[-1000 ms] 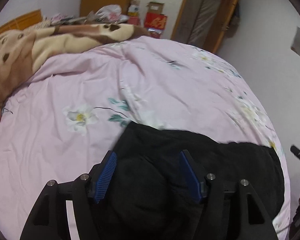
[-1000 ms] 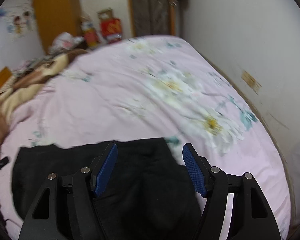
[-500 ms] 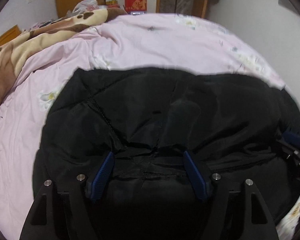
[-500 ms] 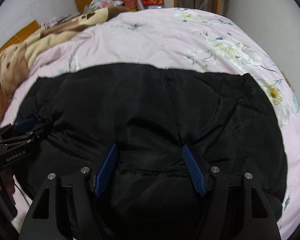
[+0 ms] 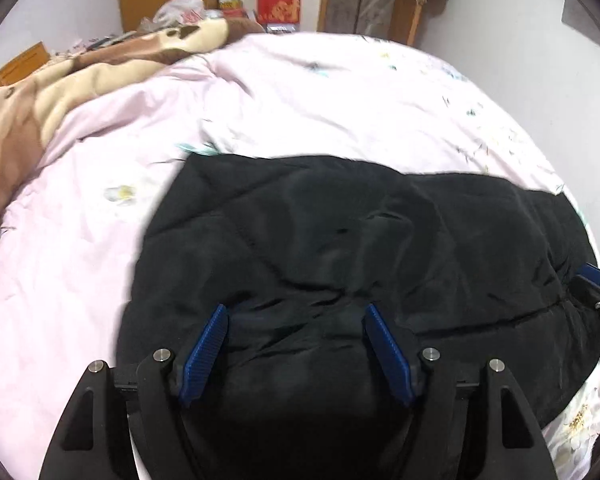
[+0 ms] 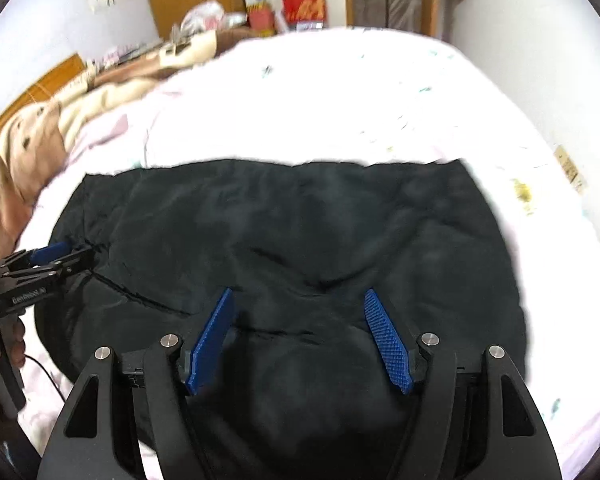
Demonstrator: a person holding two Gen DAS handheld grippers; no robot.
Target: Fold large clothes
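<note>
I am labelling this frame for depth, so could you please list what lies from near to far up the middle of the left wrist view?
Left gripper → black garment → pink floral bedsheet → red box against the far wall.

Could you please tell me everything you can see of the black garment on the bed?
The black garment looks like a padded, quilted coat of slightly shiny fabric, creased and bunched. It lies spread across the near end of the pink floral bedcover. The left gripper and right gripper sit over its near edge, jaws apart, fabric bulging between them.
</note>
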